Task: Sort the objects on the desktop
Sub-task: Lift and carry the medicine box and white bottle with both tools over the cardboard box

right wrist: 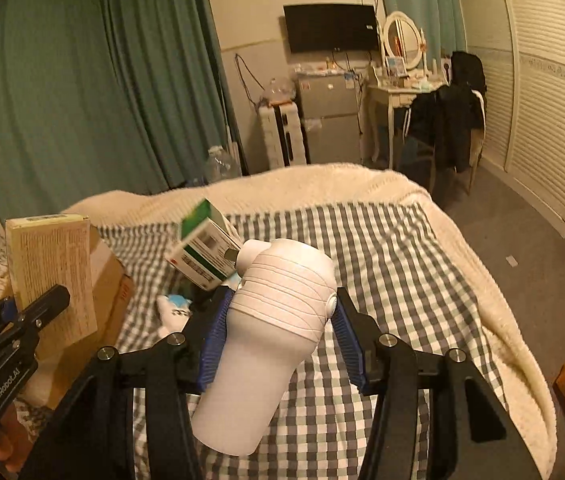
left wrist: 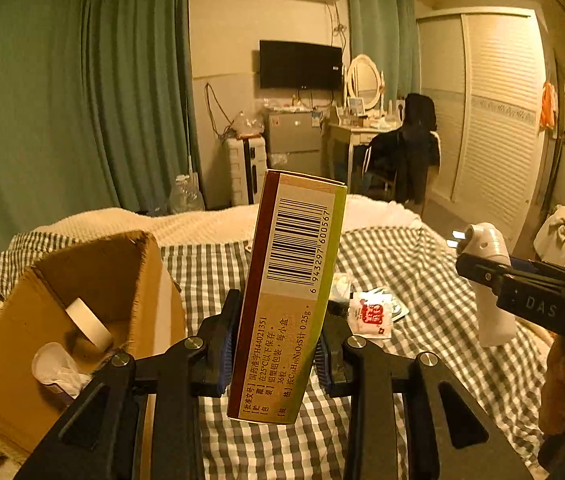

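Above a bed spread with a grey-and-white checked cover point(left wrist: 218, 272), I hold two items at once, one in each gripper. My left gripper point(left wrist: 276, 354) is clamped on a tall yellow-and-brown medicine box point(left wrist: 288, 292), its blue pads pressing the box's two narrow sides near the lower half; the box stands nearly upright, tilted slightly to the right, with its barcode facing the left wrist camera and its bottom edge clear of the cover. My right gripper point(right wrist: 278, 340) grips a white plastic spray bottle point(right wrist: 270, 332) around its ribbed middle, the nozzle end pointing away from the camera and the plain base hanging toward the lens, off the bed. To the left of the medicine box sits an open cardboard box point(left wrist: 150, 280) on the bed, holding a roll of white tape point(left wrist: 90, 322) and a small white cup with crumpled tissue point(left wrist: 52, 364). Just right of the held box, a small white sachet with red print point(left wrist: 370, 314) lies on the checked cover. In the right wrist view a green-and-white carton point(right wrist: 206, 248) shows beyond the bottle's nozzle, blurred; whether it rests on the bed I cannot tell. A cream blanket point(right wrist: 322, 184) covers the far end of the bed.
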